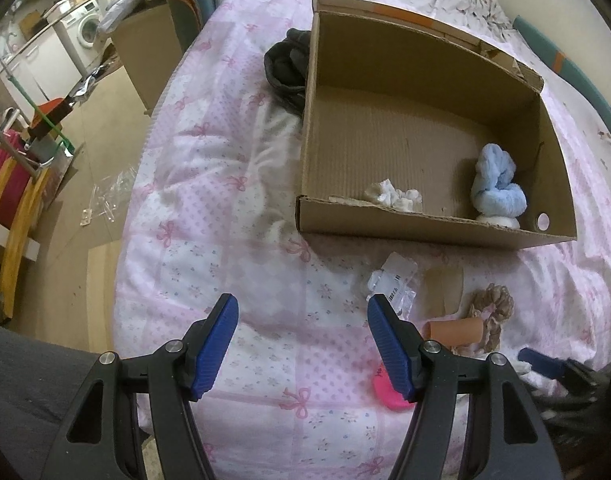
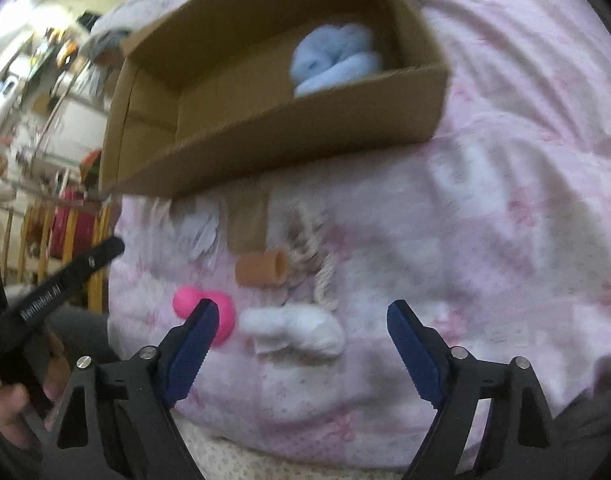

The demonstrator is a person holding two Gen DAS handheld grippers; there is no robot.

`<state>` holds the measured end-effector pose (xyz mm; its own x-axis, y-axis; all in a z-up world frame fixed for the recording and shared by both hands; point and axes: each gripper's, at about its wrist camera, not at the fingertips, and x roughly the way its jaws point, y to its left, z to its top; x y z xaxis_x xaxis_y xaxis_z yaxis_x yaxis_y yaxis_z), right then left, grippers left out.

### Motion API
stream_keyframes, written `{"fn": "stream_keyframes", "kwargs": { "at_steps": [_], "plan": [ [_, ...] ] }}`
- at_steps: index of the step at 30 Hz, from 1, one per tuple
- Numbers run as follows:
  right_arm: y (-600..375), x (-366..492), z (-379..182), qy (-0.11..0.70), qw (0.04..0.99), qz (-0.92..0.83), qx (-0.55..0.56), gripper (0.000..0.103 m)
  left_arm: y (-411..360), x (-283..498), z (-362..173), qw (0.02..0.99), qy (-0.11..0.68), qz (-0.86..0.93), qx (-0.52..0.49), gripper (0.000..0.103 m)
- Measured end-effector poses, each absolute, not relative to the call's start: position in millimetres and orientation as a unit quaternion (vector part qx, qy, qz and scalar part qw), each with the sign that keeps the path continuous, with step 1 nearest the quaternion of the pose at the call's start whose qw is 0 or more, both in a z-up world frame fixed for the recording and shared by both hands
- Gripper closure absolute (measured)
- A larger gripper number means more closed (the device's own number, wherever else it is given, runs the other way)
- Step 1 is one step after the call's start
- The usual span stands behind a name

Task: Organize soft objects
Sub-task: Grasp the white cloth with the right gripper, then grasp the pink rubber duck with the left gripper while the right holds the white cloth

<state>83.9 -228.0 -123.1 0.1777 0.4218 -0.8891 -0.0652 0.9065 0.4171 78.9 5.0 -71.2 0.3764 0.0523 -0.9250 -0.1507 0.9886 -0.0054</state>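
Both grippers stand open and empty: left gripper [image 1: 301, 344] over bare quilt [image 1: 225, 208], right gripper [image 2: 301, 340] above a white sock [image 2: 301, 330]. A blue fluffy sock [image 1: 495, 188] lies inside the cardboard box [image 1: 425, 222]; a pink silicone piece [image 2: 209, 306] lies just beside the white sock.

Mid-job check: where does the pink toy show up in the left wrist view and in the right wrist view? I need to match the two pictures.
Left wrist view: the pink toy sits low and right of centre on the quilt, partly hidden behind one blue finger.
Right wrist view: the pink toy lies left of centre, just beyond one blue finger, beside a white sock.
Shared landmark: the cardboard box holding a light blue fluffy bundle.
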Motion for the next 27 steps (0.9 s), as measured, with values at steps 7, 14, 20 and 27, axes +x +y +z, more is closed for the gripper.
{"fn": "stream_keyframes", "kwargs": {
  "at_steps": [7,14,20,27],
  "plan": [
    [-193,78,-150,0.648,0.743,0.154,0.063,0.039,5,79,-72,0.828,0.555,0.062,-0.046,0.039],
    [-198,70,-138,0.627,0.761,0.152,0.065,0.071,8,80,-73,0.826,0.557,0.060,-0.058,0.039],
    [-215,63,-111,0.602,0.775,0.161,0.104,0.074,7,79,-71,0.826,0.558,0.053,-0.060,0.039],
    [-228,59,-62,0.531,0.823,0.174,0.102,0.074,-8,77,-80,0.817,0.574,0.030,-0.048,0.039]
  ]
}}
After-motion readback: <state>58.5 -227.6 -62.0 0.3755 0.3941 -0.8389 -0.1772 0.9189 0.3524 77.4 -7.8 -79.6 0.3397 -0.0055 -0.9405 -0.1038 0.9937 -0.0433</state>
